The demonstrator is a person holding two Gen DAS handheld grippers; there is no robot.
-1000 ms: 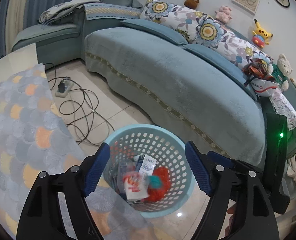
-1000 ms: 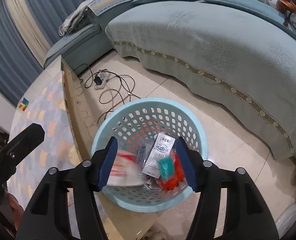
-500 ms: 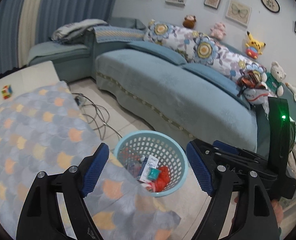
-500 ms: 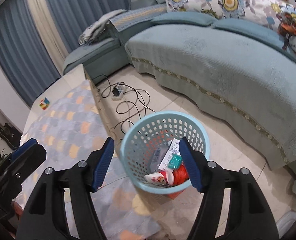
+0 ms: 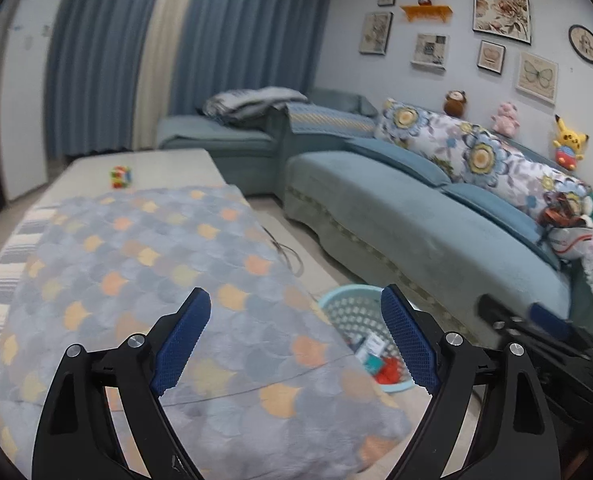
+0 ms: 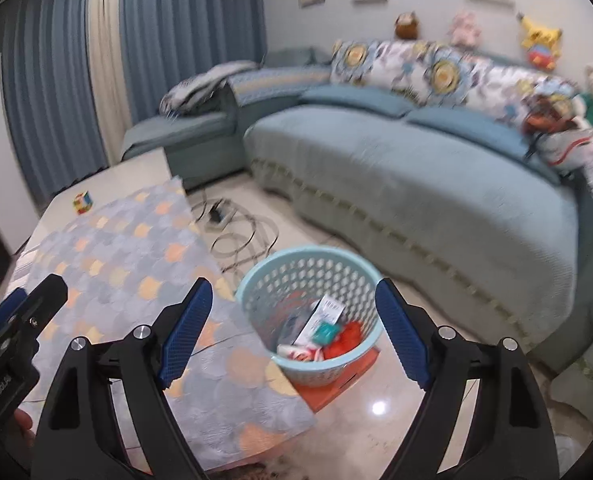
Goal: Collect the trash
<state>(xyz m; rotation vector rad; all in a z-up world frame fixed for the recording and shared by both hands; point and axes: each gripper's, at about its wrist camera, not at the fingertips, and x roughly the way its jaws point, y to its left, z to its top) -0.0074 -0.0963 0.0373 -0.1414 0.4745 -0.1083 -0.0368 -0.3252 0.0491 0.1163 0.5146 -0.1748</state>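
The left gripper (image 5: 294,338) has its jaws spread wide, having just opened further, and nothing sits between its blue pads (image 5: 181,338). The right gripper (image 6: 292,330) likewise has just been opening; its jaws stand wide apart, and its pads (image 6: 184,330) press on nothing. Both point forward and slightly downward. Each gripper shows at the edge of the other's view, left of the right fingers and right of the left fingers.

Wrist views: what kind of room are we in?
Most likely a home living room: a long teal sofa with floral cushions, framed pictures on the wall, and a low table under a patterned cloth beside a trash basket.
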